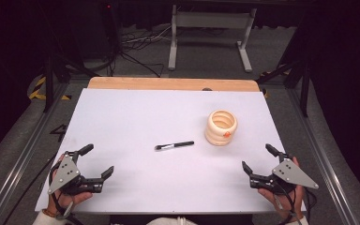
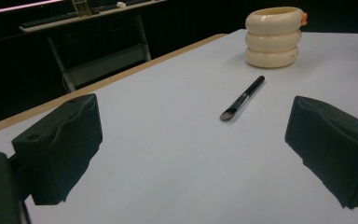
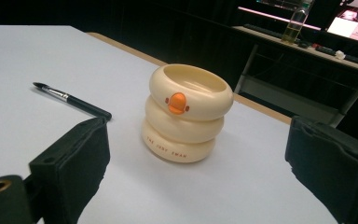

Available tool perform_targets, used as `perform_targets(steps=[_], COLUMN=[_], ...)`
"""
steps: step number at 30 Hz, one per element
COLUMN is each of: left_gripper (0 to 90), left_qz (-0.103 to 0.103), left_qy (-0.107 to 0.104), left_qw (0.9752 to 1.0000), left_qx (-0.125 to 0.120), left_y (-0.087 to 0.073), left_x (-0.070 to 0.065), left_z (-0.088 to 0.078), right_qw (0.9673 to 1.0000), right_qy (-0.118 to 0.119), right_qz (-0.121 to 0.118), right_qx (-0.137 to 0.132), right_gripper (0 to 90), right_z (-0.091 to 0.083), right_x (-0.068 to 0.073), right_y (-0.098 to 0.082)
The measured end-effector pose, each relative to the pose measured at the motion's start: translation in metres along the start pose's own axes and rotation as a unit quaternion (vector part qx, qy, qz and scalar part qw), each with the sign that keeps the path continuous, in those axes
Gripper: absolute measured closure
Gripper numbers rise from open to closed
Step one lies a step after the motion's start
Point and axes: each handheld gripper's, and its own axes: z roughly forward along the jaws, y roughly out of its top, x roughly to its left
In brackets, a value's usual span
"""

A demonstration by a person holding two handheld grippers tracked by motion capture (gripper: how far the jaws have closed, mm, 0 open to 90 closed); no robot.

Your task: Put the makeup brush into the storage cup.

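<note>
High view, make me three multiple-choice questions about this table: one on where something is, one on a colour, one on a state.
1. Where does the black-handled makeup brush lie?
A. inside the holder
B. flat on the white table, left of the holder
C. in the right gripper

2. What colour is the ringed plastic holder?
A. cream, with an orange spot
B. blue
C. black

3. How is the left gripper?
A. shut on the brush
B. shut, empty
C. open, empty

Answers: B, the brush rests on the table apart from the holder; A, the three stacked rings are cream; C, its jaws stand wide apart with nothing between them.
</note>
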Motion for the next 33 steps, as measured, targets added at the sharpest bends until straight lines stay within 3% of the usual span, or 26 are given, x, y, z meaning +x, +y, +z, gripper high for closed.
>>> perform_targets(steps=[9, 19, 20, 23, 24, 27, 31, 32, 33], left_gripper=[5.0, 5.1, 5.1, 5.1, 5.1, 5.1, 5.1, 5.1, 5.1], left_qz=[0.000, -0.003, -0.003, -0.002, -0.003, -0.003, -0.008, -0.008, -0.009], left_qy=[-0.008, -0.007, -0.007, -0.008, -0.008, -0.009, -0.009, -0.009, -0.009], left_qw=[0.9999, 0.9999, 0.9999, 0.9999, 0.9998, 0.9998, 0.9998, 0.9998, 0.9998], left_qx=[0.007, 0.010, 0.011, 0.013, 0.015, 0.017, 0.015, 0.015, 0.015], left_y=[-0.002, -0.004, -0.004, -0.004, -0.004, -0.005, -0.006, -0.006, -0.006], left_x=[-0.002, -0.001, -0.001, -0.001, -0.001, -0.001, 0.000, 0.000, 0.000], left_z=[0.002, 0.003, 0.003, 0.003, 0.004, 0.004, 0.002, 0.002, 0.001], right_qw=[0.9999, 0.9982, 0.9966, 0.9945, 0.9915, 0.9860, 0.9812, 0.9769, 0.9769], right_qy=[0.010, 0.053, 0.073, 0.091, 0.108, 0.133, 0.156, 0.170, 0.170], right_qz=[-0.005, -0.027, -0.037, -0.047, -0.066, -0.088, -0.095, -0.105, -0.105], right_qx=[0.002, 0.006, 0.013, 0.023, 0.031, 0.047, 0.062, 0.074, 0.074], right_gripper=[8.7, 11.4, 13.2, 14.7, 16.4, 17.2, 17.9, 19.2, 19.2], right_z=[0.005, 0.017, 0.025, 0.032, 0.041, 0.054, 0.067, 0.076, 0.076], right_x=[0.000, 0.001, 0.003, 0.006, 0.010, 0.016, 0.021, 0.026, 0.026], right_y=[0.006, 0.033, 0.042, 0.050, 0.061, 0.077, 0.091, 0.099, 0.099])
